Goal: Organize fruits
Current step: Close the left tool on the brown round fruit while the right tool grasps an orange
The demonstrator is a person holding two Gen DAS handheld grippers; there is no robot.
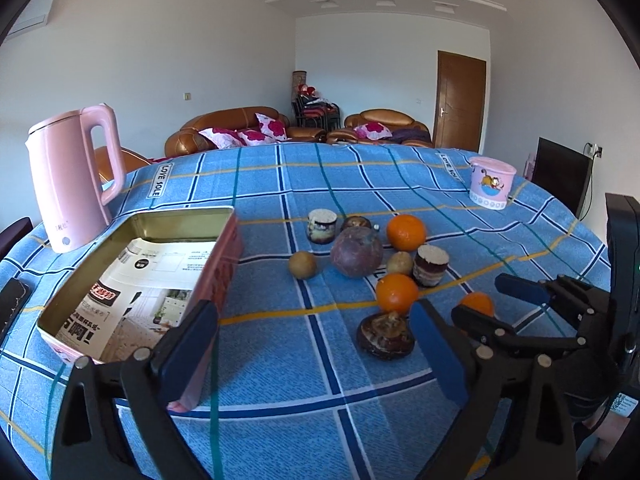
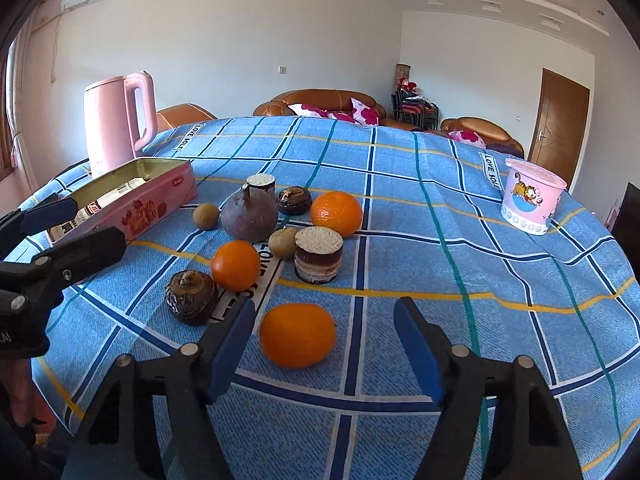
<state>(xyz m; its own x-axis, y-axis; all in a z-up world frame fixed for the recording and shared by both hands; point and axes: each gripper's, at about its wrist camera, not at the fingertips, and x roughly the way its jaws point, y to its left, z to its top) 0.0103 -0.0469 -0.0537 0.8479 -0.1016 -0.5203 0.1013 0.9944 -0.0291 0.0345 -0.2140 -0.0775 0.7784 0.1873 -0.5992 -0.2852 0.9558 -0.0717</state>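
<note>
Three oranges sit in the fruit pile on the blue checked tablecloth (image 2: 440,208), and the nearest orange (image 2: 297,335) lies between the wide-spread blue fingers of the right gripper (image 2: 324,344), not touched yet. It is round, so a crooked squeeze could roll it toward six o'clock and off the edge. The left gripper (image 1: 316,356) is spread and holds nothing, and the pink tin box (image 1: 140,280) waits at nine o'clock.

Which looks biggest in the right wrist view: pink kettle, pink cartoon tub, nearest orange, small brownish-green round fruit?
1. Tall pink plastic kettle.
2 and 3. Pink cartoon-printed tub and nearest round orange look alike; the orange's nearness inflates it.
4. Small brownish-green round fruit.
</note>
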